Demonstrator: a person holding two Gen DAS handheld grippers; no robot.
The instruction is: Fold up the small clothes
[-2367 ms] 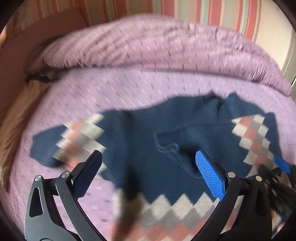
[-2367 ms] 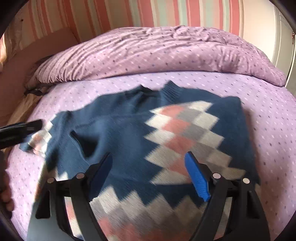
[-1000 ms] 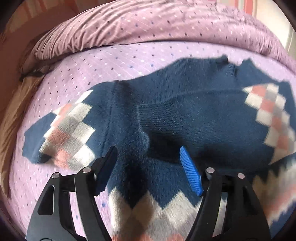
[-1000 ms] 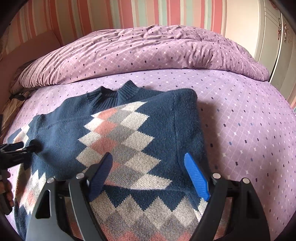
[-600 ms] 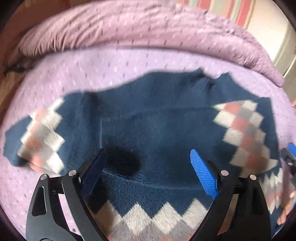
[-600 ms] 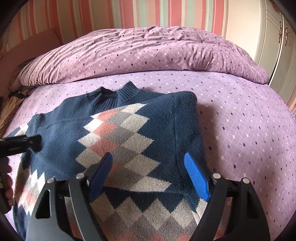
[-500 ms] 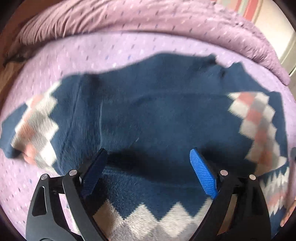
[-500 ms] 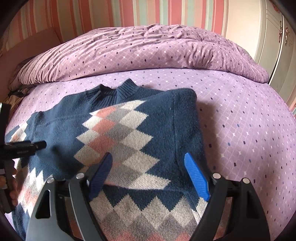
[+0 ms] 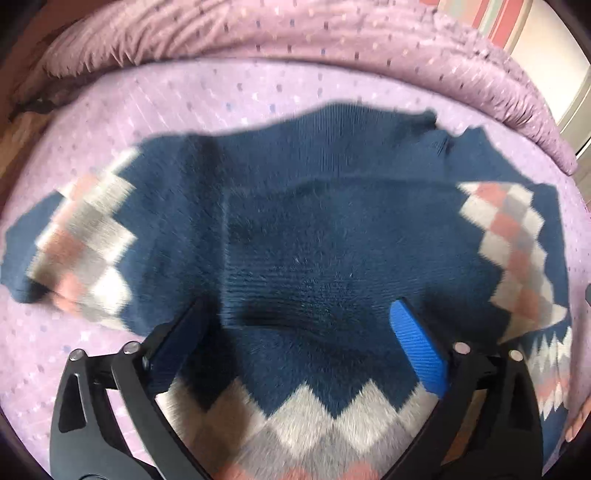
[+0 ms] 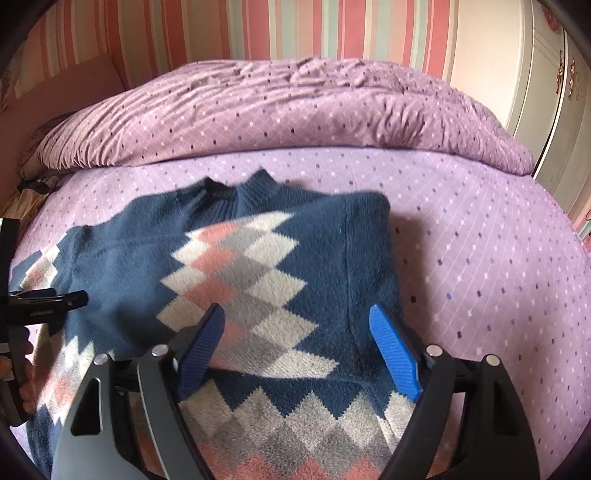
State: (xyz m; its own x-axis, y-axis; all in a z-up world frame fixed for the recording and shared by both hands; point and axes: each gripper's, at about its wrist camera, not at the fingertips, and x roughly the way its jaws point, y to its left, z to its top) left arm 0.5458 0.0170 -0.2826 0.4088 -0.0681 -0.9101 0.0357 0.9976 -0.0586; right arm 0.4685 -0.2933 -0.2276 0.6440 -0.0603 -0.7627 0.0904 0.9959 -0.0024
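A navy sweater (image 9: 317,229) with pink, grey and white diamonds lies flat on the purple bed sheet (image 10: 480,258). One sleeve is folded across its chest (image 10: 240,280); the other sleeve (image 9: 81,251) lies out to the left. My left gripper (image 9: 295,332) hovers over the navy middle. Its jaws are opening, and fabric lies under them but is not pinched. My right gripper (image 10: 299,343) stands open above the folded sleeve and the sweater's right edge, gripping nothing. The left gripper (image 10: 48,299) also shows at the left edge of the right wrist view.
A rumpled purple duvet (image 10: 295,110) is heaped across the back of the bed. Behind it is a striped wall (image 10: 258,29), with a white cupboard (image 10: 554,92) at the right. A hand (image 10: 26,369) holds the left gripper's handle. Bare sheet lies right of the sweater.
The left gripper's jaws have spread wider and no longer hold the navy fold, which now lies flatter. The left view has shifted slightly. The right gripper has kept still.
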